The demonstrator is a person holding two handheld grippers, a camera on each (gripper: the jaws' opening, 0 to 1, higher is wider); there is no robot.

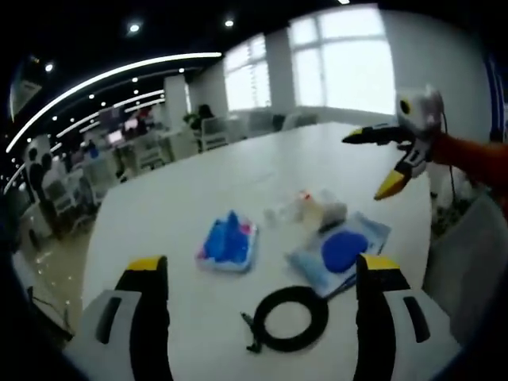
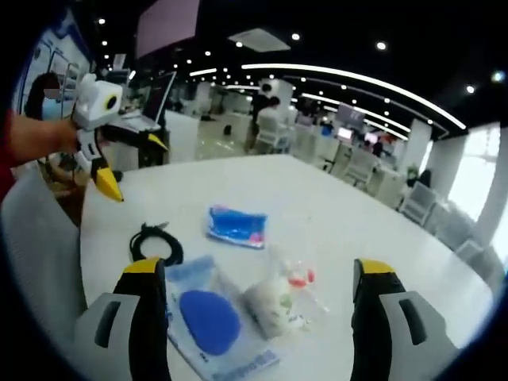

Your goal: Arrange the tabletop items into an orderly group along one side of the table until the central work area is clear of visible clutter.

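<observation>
Left hand-held gripper [image 1: 262, 305]: we see its two yellow-tipped jaws spread wide apart with nothing between them, hovering over the near edge of the bench. In the right gripper view it comes in at the far left [image 2: 127, 163], held by a person's orange-sleeved arm, its jaws parted.

Right hand-held gripper [image 2: 258, 305]: we see its jaws wide apart too, gripping nothing, above the bench. In the left gripper view it shows at the far right [image 1: 381, 163], raised off the surface with jaws parted.

Black cable coil [image 1: 290, 317]: it lies flat on the bench between the left jaws, nearest to that camera; in the right gripper view it lies at the left, just beyond the left jaw [image 2: 156, 242].

Blue pad in clear packet [image 1: 341, 250]: just beyond the coil and to its right, flat on the bench; in the right gripper view it lies close in, between the jaws [image 2: 208, 321].

Clear bag with white contents [image 1: 313, 210]: touching the far edge of the packet; we make out a red spot on it, the rest too blurred to tell. It lies right of the packet in the right gripper view [image 2: 282, 302].

Blue and pink packet [image 1: 228, 242]: apart from the others, left of the pad packet; farther out in the right gripper view [image 2: 236, 226].

Bench [image 1: 182, 190]: white, with an office of desks and chairs beyond.
</observation>
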